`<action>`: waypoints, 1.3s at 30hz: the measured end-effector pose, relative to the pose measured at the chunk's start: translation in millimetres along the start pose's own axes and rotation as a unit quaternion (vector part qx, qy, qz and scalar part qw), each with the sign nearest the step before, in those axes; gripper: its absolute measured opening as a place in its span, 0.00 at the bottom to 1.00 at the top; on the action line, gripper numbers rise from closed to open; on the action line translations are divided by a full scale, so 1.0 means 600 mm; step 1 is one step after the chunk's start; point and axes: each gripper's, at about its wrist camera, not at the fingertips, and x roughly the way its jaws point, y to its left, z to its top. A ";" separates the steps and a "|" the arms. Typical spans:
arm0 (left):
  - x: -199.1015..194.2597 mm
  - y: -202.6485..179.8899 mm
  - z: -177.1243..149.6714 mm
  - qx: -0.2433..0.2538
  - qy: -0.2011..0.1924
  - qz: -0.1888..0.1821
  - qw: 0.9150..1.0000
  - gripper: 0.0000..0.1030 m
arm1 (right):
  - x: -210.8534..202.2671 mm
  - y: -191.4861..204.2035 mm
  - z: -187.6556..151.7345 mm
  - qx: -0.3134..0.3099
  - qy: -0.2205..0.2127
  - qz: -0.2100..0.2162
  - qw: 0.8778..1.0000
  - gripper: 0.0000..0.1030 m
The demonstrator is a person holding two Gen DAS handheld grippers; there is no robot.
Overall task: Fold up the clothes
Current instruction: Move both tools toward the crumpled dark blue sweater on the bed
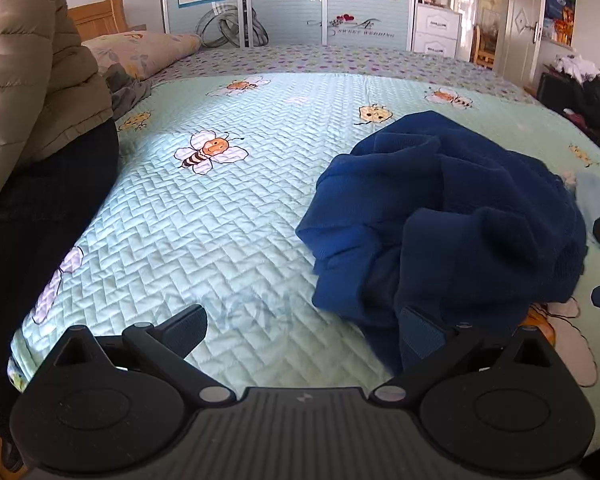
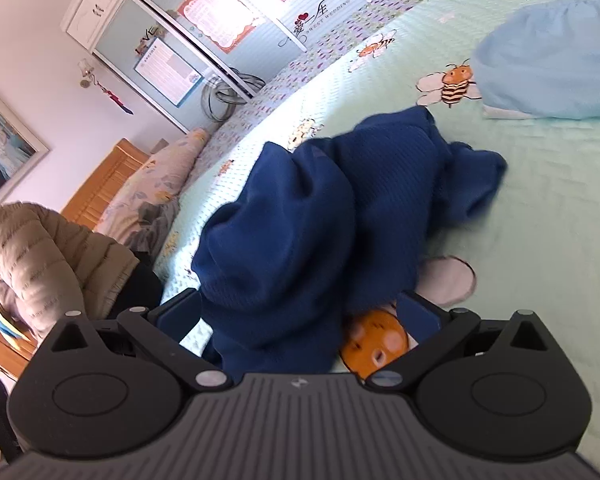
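Pale green quilted bedding [image 1: 228,208] printed with cartoon bees stretches ahead of both my grippers, with a mirrored wardrobe [image 1: 284,4] along the far wall and a wooden headboard [image 1: 98,18] off to the left. From my left gripper [image 1: 304,320] I see its jaws spread wide over bare quilt; the left finger rests over the cover alone, while the right finger sits against the near edge of the dark blue garment [image 1: 440,216], which lies crumpled in a heap ahead and to the right of that claw. Nothing sits between those fingers, so the left claw is released. My right gripper [image 2: 300,312] is also spread wide, but here a thick fold of the same blue garment [image 2: 340,208] runs down between the two fingers toward the camera, beside an orange bee face [image 2: 376,344] on the quilt; the fingers stand apart from the cloth on both sides rather than pinching it. Beyond this claw and to its right, well apart from the blue heap, lies a light blue garment [image 2: 552,68]. To the left of both claws a person in a tan puffer jacket [image 2: 40,264] sits at the bed's edge, next to a floral pillow [image 1: 140,50].
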 end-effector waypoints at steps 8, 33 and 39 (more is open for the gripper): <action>0.028 0.003 0.013 0.004 0.015 -0.012 1.000 0.99 | 0.045 -0.020 0.022 0.067 0.024 0.003 0.997 1.00; 0.121 0.038 0.134 0.006 0.054 -0.071 0.996 0.99 | 0.093 0.000 0.024 0.066 0.037 -0.016 0.997 1.00; 0.127 0.045 0.180 0.029 0.027 -0.108 0.993 0.99 | 0.098 -0.001 0.018 0.065 0.038 -0.031 0.997 1.00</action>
